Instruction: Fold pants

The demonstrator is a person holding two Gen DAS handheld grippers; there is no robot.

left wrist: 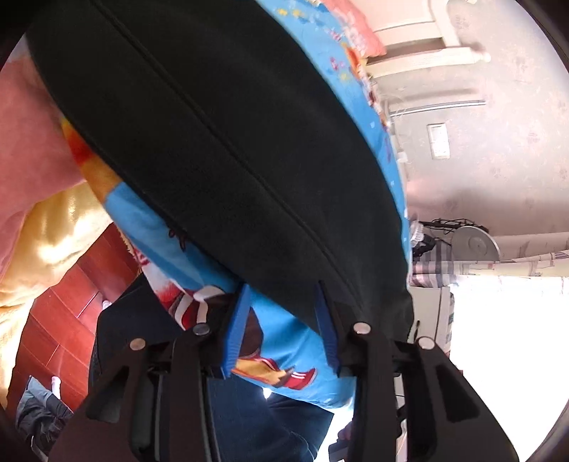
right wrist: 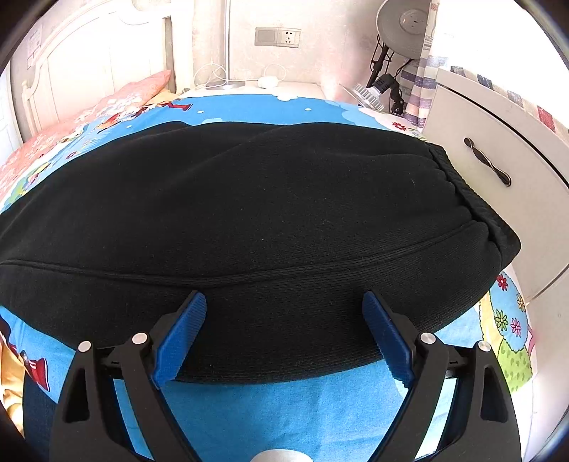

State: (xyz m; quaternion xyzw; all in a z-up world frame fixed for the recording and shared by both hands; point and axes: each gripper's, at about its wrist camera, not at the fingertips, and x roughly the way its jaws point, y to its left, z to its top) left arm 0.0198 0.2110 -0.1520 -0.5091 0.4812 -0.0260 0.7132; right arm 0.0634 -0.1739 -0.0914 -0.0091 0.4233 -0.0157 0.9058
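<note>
Black pants (right wrist: 256, 213) lie flat on a blue cartoon-print bedsheet (right wrist: 270, 408), with the ribbed waistband (right wrist: 473, 199) at the right. My right gripper (right wrist: 284, 298) is open, its blue pads straddling the near edge of the pants. In the left wrist view the pants (left wrist: 220, 149) fill the middle, a long seam running along them. My left gripper (left wrist: 284, 288) is open at the pants' near end, its right pad against the black fabric edge.
A white cabinet with a metal handle (right wrist: 487, 161) stands right of the bed. A white headboard (right wrist: 89, 60) and pink pillow (right wrist: 117, 96) lie at the far left. A lamp (right wrist: 402, 21) stands behind. Red wooden floor (left wrist: 67, 305) shows beside the bed.
</note>
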